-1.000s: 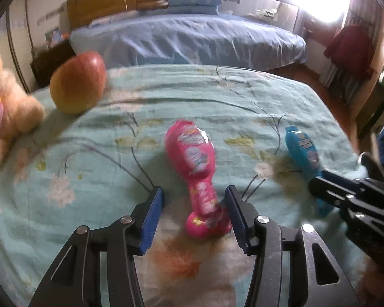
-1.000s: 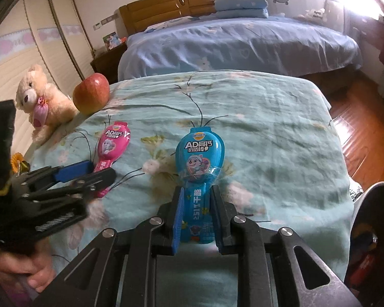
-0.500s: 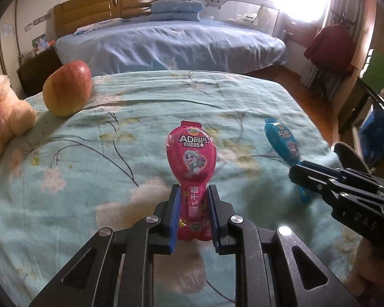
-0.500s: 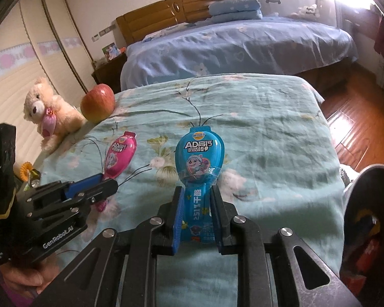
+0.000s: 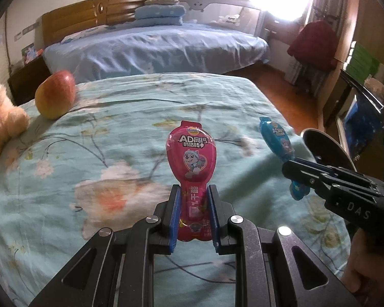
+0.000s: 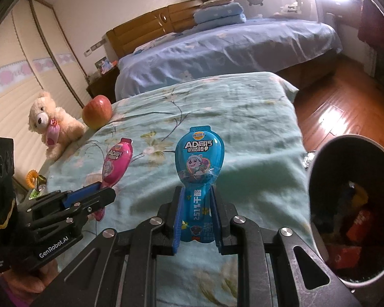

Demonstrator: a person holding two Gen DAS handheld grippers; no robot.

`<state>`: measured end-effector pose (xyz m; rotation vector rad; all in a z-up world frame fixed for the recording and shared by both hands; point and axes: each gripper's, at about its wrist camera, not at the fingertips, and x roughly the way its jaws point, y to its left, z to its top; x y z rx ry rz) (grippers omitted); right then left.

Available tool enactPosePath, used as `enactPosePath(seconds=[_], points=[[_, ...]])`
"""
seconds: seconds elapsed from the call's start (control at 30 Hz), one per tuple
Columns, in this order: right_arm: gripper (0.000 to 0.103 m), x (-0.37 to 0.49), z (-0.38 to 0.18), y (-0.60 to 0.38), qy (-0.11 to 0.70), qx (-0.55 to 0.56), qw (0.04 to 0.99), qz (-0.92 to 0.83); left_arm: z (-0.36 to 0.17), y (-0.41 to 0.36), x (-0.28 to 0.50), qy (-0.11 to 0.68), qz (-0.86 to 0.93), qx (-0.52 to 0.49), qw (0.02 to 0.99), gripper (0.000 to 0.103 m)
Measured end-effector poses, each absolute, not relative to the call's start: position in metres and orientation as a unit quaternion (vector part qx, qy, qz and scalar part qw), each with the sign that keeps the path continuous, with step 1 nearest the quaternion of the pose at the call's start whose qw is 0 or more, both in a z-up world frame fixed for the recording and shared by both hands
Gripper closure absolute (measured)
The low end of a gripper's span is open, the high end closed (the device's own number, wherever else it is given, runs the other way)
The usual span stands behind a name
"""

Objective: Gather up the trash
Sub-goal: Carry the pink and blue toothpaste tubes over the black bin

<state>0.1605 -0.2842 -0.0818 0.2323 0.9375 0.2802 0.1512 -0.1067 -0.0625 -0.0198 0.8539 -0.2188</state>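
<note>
Pink wrapper [image 5: 190, 158] — a paddle-shaped snack packet with a cartoon dog — sits clamped by its narrow stem between the jaws of the left gripper [image 5: 192, 212], its wide head sticking out ahead of the jaws, lifted clear of the bed [image 5: 115, 133]. Blue wrapper [image 6: 198, 158], same shape, is pinched the same way in the right gripper [image 6: 195, 215], jaws closed on its stem, head forward of them. Both grippers sit side by side over the floral teal bedspread; each shows in the other's view, wrapper and all. Trash bin [image 6: 317, 168] — dark, round, open-topped, with scraps inside — stands just right of the right jaws, off the bed's edge. Apple [image 5: 55, 97] lies far ahead and left of the left jaws, near the bed's far corner, just beside a cream teddy bear [image 6: 51, 125]. Second bed [image 5: 153, 51] with blue sheets and folded blue bedding stands well beyond both jaws. A hand [image 6: 25, 278] grips the left tool's handle at lower left of the right view.
</note>
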Motion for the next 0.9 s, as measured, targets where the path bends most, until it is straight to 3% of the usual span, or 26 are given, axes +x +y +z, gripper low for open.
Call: enactPosePath(seconds=[0.9], points=[[0.083, 0.116, -0.066, -0.342, 0.423, 0.144, 0.890, 0.089, -0.052, -0.171, 0.131, 0.409, -0.160, 0.033, 0.898, 0.084]])
